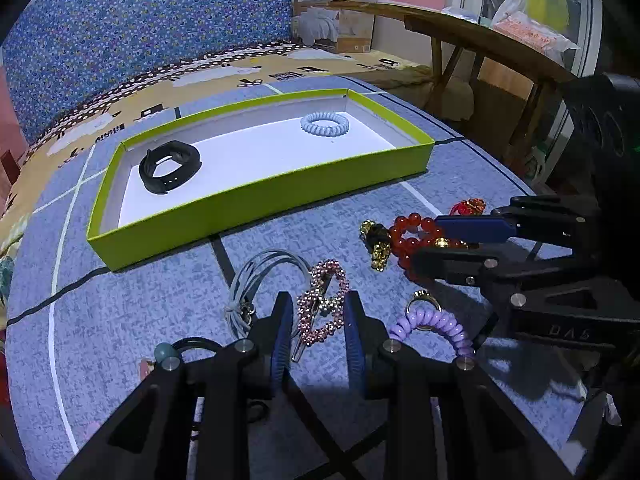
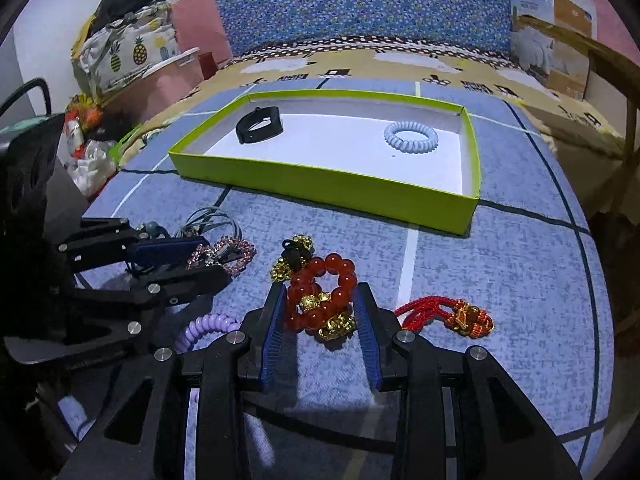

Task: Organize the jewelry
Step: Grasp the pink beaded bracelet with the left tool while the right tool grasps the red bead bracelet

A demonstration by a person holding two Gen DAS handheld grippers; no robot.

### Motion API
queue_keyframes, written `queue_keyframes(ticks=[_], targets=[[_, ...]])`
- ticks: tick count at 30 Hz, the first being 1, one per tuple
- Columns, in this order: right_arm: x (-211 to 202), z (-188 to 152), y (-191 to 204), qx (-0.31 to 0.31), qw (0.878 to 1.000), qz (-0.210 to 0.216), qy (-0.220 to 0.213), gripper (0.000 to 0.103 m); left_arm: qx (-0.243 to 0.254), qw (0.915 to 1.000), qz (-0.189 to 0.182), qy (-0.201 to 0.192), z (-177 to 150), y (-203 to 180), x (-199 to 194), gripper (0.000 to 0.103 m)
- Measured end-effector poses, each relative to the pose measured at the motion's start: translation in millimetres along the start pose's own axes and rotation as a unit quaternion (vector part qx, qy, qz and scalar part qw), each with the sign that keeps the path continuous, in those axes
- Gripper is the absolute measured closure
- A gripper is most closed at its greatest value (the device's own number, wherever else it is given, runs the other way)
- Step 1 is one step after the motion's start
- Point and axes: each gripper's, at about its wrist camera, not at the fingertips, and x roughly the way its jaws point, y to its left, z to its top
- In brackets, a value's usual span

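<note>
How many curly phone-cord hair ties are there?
2. A pale blue spiral hair tie lies inside the green box, at its right end. A purple spiral hair tie lies on the mat, between the two hand-held grippers. Others may be hidden behind them.

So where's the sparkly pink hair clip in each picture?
Left wrist view: sparkly pink beaded hair clip at lower centre, between the left gripper jaws.
Right wrist view: left of centre, beside the left gripper.
Shared landmark: shallow lime-green cardboard tray behind.
</note>
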Motion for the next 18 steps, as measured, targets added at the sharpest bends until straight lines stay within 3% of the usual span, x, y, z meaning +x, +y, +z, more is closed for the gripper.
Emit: queue_keyframes(ticks=[5, 6, 10, 18], targets=[[-1.0, -0.8, 0.2, 0.003, 1.000, 0.001, 0.000, 0.069, -0.005, 0.9999, 0.008, -0.010, -0.1, 1.2, -4.2, 0.080], [-1.3, -1.1, 0.4, 0.002, 1.000, 0.000, 0.000, 0.075, -0.006, 0.9999, 0.009, -0.013, -0.6, 1.2, -6.0, 0.080], [-3.7, -1.9, 1.2, 0.000, 1.000, -0.005, -0.004, 0.081, -0.007, 0.9997, 0.007, -0.024, -1.9, 1.8, -11.3, 0.080], [-8.1, -5.2, 1.3, 0.002, 1.000, -0.007, -0.010, 0.085, -0.023, 0.9985, -0.010, -0.048, -6.6, 7.1, -24.8, 0.080]])
